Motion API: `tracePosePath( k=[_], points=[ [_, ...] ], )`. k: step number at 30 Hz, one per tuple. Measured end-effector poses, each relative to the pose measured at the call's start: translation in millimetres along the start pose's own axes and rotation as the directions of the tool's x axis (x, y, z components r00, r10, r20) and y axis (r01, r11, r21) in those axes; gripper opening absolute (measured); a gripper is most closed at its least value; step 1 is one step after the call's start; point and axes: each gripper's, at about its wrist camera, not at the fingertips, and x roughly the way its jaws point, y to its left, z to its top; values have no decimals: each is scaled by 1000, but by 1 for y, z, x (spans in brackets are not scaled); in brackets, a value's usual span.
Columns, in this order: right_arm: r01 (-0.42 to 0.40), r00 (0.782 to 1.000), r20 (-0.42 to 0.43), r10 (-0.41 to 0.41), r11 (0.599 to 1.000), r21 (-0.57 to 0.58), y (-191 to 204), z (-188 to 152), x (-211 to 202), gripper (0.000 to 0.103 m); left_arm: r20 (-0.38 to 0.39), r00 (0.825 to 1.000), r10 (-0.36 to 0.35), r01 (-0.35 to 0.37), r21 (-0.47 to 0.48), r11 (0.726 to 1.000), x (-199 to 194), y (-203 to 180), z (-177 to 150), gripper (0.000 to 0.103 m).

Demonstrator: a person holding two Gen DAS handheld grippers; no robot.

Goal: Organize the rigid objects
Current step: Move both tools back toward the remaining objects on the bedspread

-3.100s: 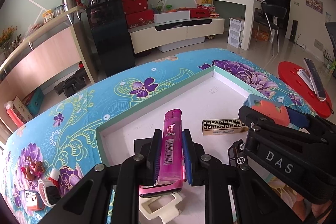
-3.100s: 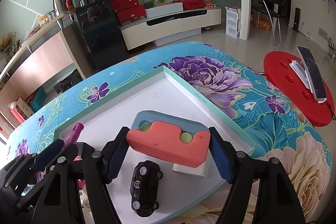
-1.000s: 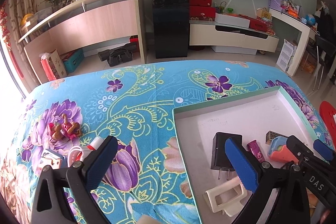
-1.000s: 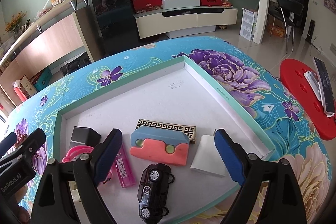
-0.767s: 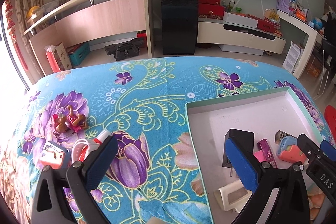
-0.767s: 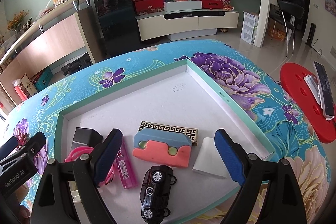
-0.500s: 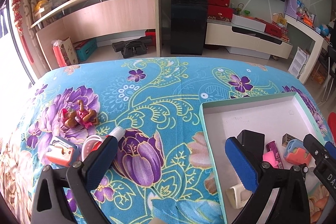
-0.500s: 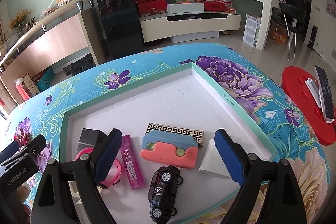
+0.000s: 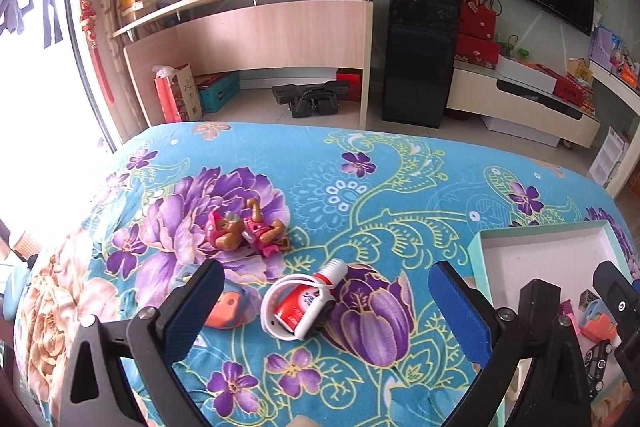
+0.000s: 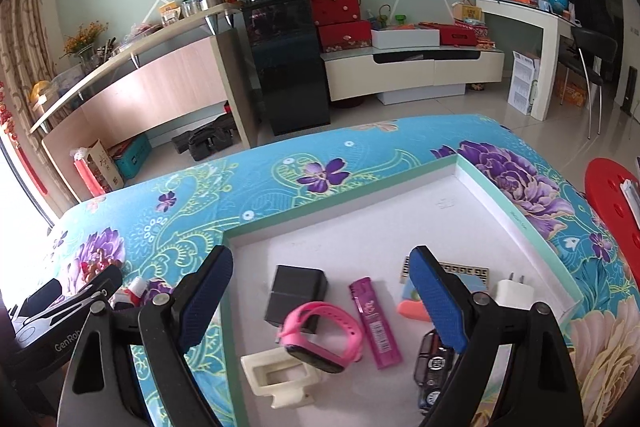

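The left gripper (image 9: 324, 311) hangs over the flowered cloth (image 9: 360, 195) with its jaws wide apart and nothing between the pads; on the cloth under the gap lies a red-and-white tube (image 9: 310, 301) ringed by a white band (image 9: 272, 307). Just beside the left finger, partly hidden by it, sits an orange-and-blue block (image 9: 226, 311), and farther from the camera two small pink-and-brown toy figures (image 9: 246, 229) lie touching each other on a purple flower. At the cloth's right side is the tray (image 9: 476, 255), a shallow white box with a mint rim, and the right gripper's black frame shows over it. The right gripper (image 10: 320, 297) is also spread wide and empty, poised above the tray's (image 10: 516, 219) near left part. Inside the tray a black adapter (image 10: 296, 293) lies near the left wall, with a pink watch (image 10: 322, 337) leaning against its near edge and a cream holder (image 10: 278, 379) at the near left corner, touching the watch. A pink lighter (image 10: 374, 323) lies beside the watch toward the middle. A black toy car (image 10: 434, 369), an orange foam block (image 10: 410, 307) and a patterned box (image 10: 468, 273) are partly hidden behind the right finger. A white plug (image 10: 514, 293) rests near the right wall.
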Motion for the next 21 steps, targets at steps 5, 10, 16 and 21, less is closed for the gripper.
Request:
tracePosePath(
  k=[5, 10, 16, 21],
  points=[
    [-29, 1000, 2, 29, 998, -53, 31, -4, 4, 90, 22, 997, 78, -76, -60, 995, -2, 35, 7, 103],
    [-36, 999, -18, 35, 996, -76, 54, -10, 13, 90, 22, 993, 119, -116, -109, 987, 0, 65, 9, 103],
    [-76, 997, -34, 72, 989, -126, 86, -20, 20, 90, 0, 988, 153, -151, -152, 977, 5, 97, 5, 103],
    [-128, 990, -77, 116, 976, -176, 114, -31, 29, 90, -25, 985, 171, -173, -193, 966, 10, 124, 0, 103]
  ],
)
